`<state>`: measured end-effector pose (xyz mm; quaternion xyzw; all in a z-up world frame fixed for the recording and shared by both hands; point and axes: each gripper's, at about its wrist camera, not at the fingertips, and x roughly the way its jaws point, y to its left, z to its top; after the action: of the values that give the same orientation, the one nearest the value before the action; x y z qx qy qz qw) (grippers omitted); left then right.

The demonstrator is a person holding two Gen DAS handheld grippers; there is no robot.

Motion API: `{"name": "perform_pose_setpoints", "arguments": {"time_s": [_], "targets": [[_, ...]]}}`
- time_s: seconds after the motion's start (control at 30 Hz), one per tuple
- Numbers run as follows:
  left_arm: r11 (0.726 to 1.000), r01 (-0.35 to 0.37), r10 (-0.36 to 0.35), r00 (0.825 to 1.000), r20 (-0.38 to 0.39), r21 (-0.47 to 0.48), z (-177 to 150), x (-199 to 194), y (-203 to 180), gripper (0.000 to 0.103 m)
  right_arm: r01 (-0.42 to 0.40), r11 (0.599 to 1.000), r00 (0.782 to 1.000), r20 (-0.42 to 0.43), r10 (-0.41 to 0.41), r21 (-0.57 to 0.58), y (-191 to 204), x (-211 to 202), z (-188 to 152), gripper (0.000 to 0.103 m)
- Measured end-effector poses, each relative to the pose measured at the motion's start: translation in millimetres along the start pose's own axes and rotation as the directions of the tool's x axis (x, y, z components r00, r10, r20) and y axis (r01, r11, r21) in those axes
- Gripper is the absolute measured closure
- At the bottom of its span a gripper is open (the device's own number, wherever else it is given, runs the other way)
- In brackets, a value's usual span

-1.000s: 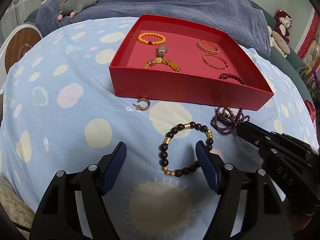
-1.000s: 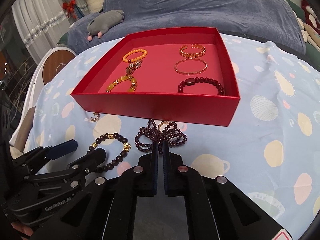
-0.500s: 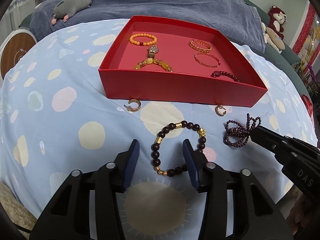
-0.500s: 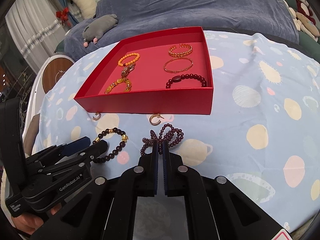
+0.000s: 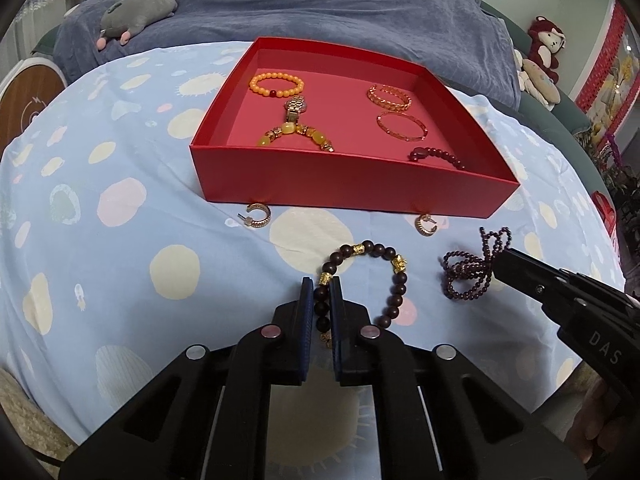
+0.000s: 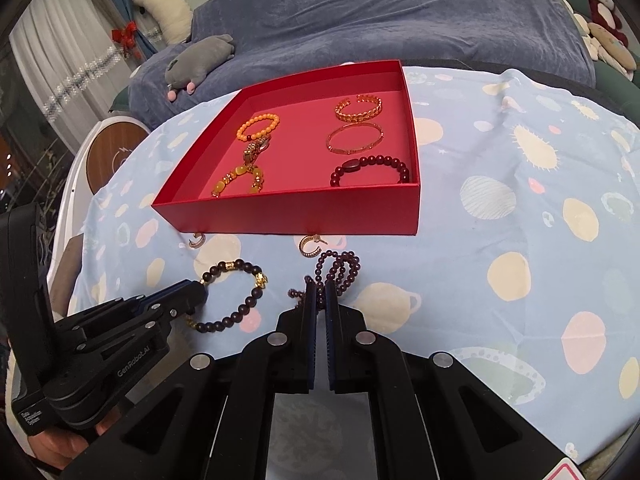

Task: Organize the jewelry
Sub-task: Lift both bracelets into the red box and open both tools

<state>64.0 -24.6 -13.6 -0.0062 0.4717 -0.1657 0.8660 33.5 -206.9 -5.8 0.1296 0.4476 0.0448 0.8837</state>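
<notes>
Beads of the dark wooden bracelet are sitting pinched between my left gripper fingers, the loop lying on the spotted blue cloth just short of the red box. My right gripper is clamping the garnet bead strand beside it. Two gold hoop earrings are lying against the box's near wall. Inside, an orange bead bracelet, a watch, gold bangles and a dark red bracelet are resting.

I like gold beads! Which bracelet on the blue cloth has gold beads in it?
The dark brown bracelet pinched by the left gripper. The purple beaded strand beside it has none.
</notes>
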Motion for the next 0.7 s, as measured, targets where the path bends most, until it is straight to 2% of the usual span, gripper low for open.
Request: {"name": "perform_pose_setpoints", "arguments": {"time_s": [0.43,0.7], "targets": [[0.998,0.057,-0.057,0.997,0.044,0.017,12.5,-28.0,-10.2,0.095,-0.018,1.000,0.998,0.061,0.017,0.018,-4.1,-18.8,13.4,0.099],[0.997,0.079,-0.079,0.994,0.081,0.004,37.4,-46.5,-15.0,0.095,-0.044,0.999,0.993,0.110,0.043,0.011,1.1,-31.5,36.8,0.099]]}}
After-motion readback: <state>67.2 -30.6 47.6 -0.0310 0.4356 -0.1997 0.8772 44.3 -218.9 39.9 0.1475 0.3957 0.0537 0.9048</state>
